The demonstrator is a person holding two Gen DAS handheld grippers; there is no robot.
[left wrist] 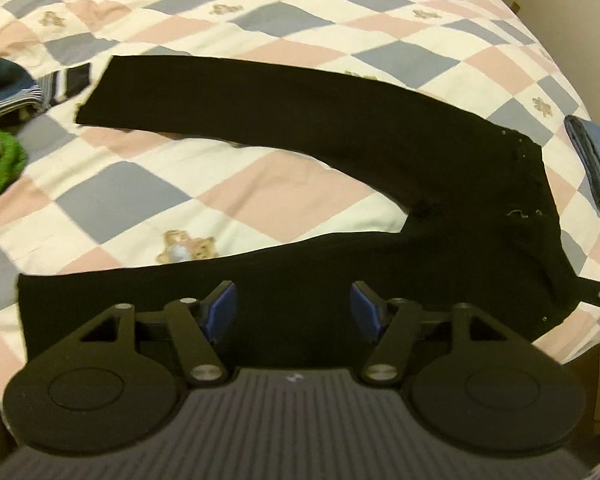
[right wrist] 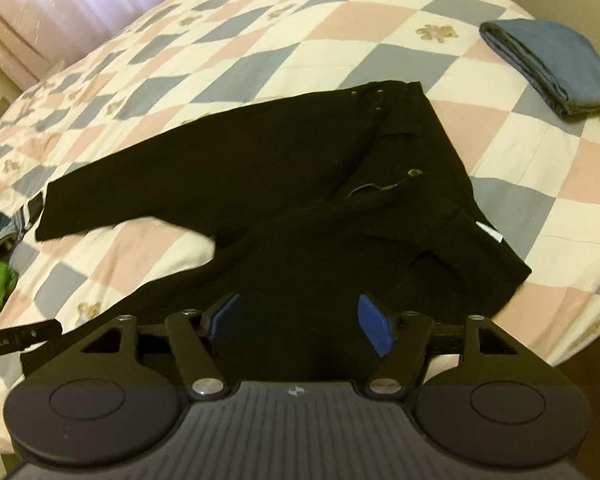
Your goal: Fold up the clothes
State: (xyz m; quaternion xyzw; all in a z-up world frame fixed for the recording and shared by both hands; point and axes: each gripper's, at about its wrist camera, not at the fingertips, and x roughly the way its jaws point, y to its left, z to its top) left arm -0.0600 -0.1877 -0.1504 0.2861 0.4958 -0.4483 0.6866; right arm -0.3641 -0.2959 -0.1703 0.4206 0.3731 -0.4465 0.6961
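Observation:
Black trousers point(left wrist: 340, 128) lie spread flat on a checked quilt, legs apart in a V, waist to the right. My left gripper point(left wrist: 294, 304) is open above the near leg, its blue pads point(left wrist: 220, 312) wide apart with nothing between them. In the right wrist view the same black trousers point(right wrist: 300, 184) show the waistband with its button and a white label at the right. My right gripper point(right wrist: 300, 320) stands open over the seat and near leg, holding nothing. A black bar of the other gripper point(right wrist: 20, 338) juts in at the left edge.
A folded blue garment point(right wrist: 556, 60) rests on the quilt point(right wrist: 220, 40) to the right, also seen as the blue garment point(left wrist: 598, 160). A heap of striped and green clothes point(left wrist: 8, 120) lies at the left. The bed's near right corner point(left wrist: 580, 344) drops away.

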